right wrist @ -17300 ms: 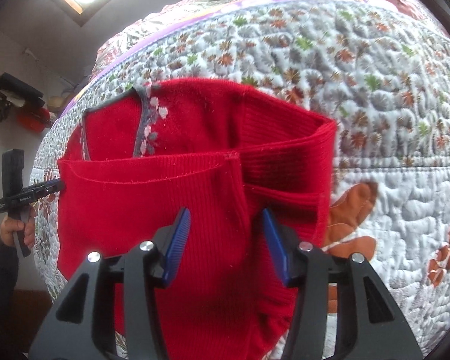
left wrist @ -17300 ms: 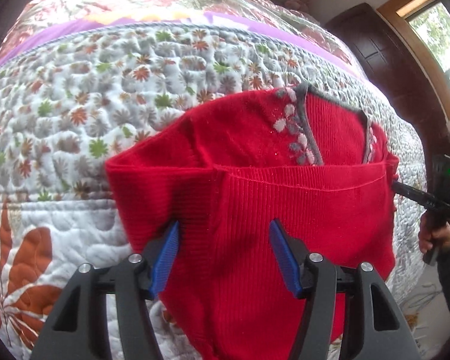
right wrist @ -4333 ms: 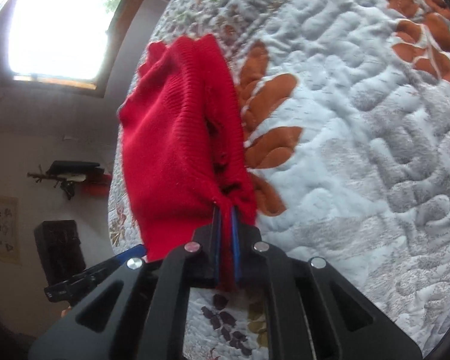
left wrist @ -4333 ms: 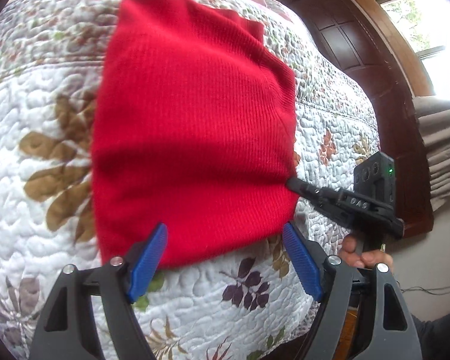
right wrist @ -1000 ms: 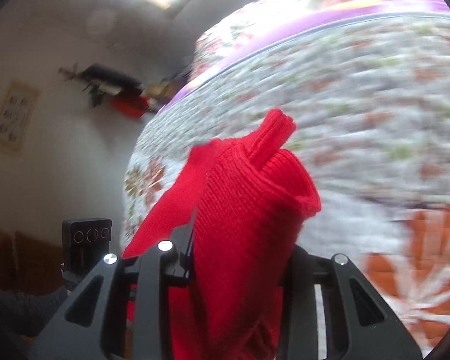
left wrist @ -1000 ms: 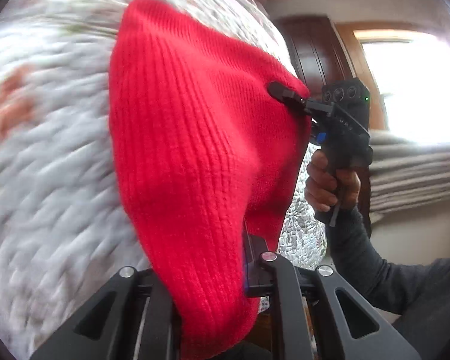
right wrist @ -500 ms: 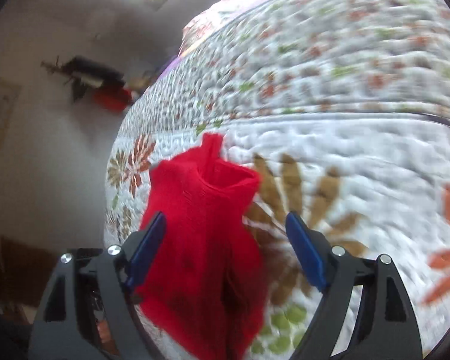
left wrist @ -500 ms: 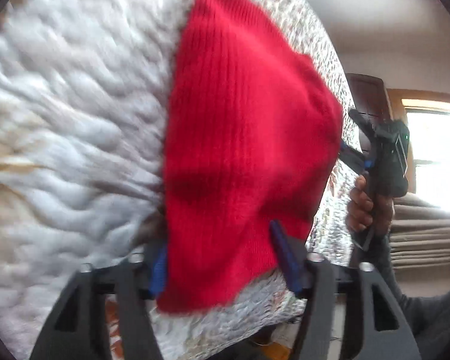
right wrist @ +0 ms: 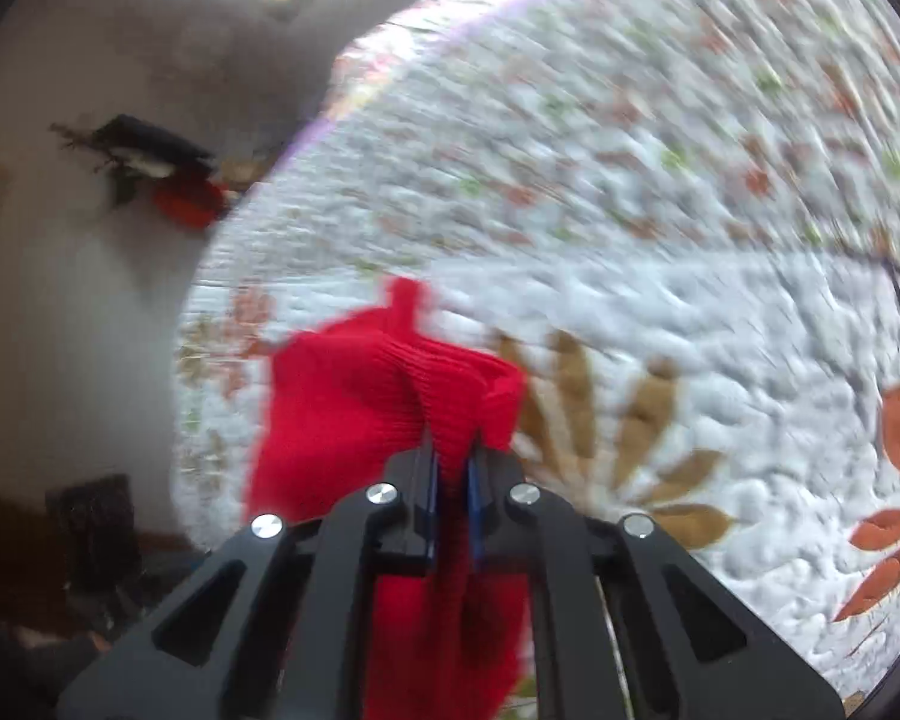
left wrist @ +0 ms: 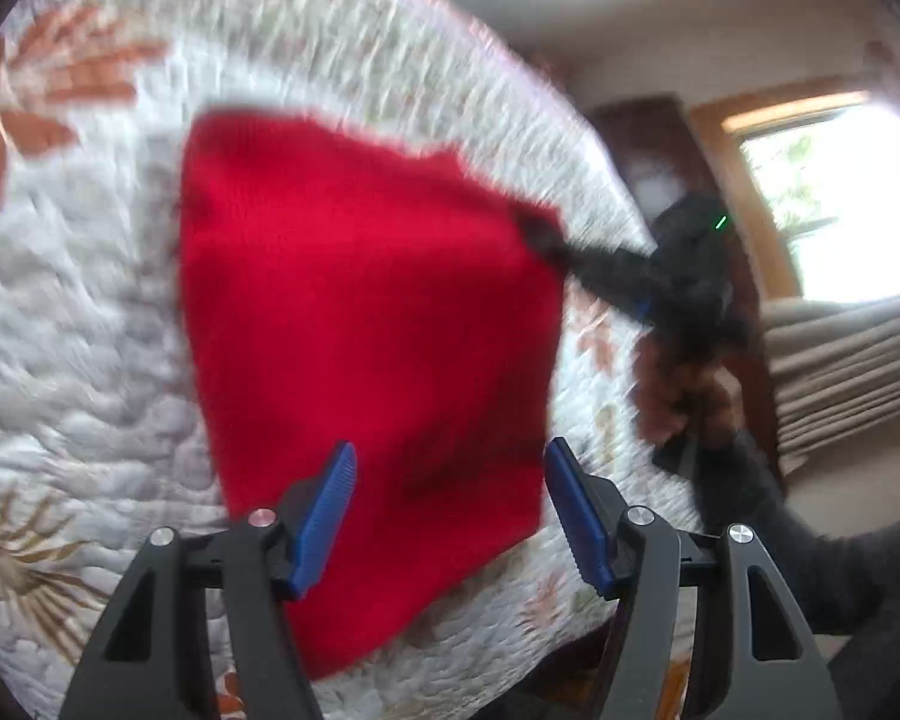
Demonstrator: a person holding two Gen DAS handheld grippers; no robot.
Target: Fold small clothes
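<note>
My right gripper (right wrist: 450, 471) is pressed together on a bunched edge of the folded red knitted garment (right wrist: 384, 396), low in the middle of its own view, so I can drag and square the bundle without it opening. My left gripper (left wrist: 450, 510) is spread wide at the bottom of its view, the blue pads (left wrist: 324, 516) either side of the garment's near edge, gripping nothing; I judge it is freed to let the right one do the shifting. In the left view the red garment (left wrist: 360, 312) lies flat across the middle of the white quilted bedspread with leaf patterns (left wrist: 60, 330), and the right gripper (left wrist: 546, 240) bites its corner at centre right. Half a second ago the right jaws were apart over the cloth; now they pinch it.
</note>
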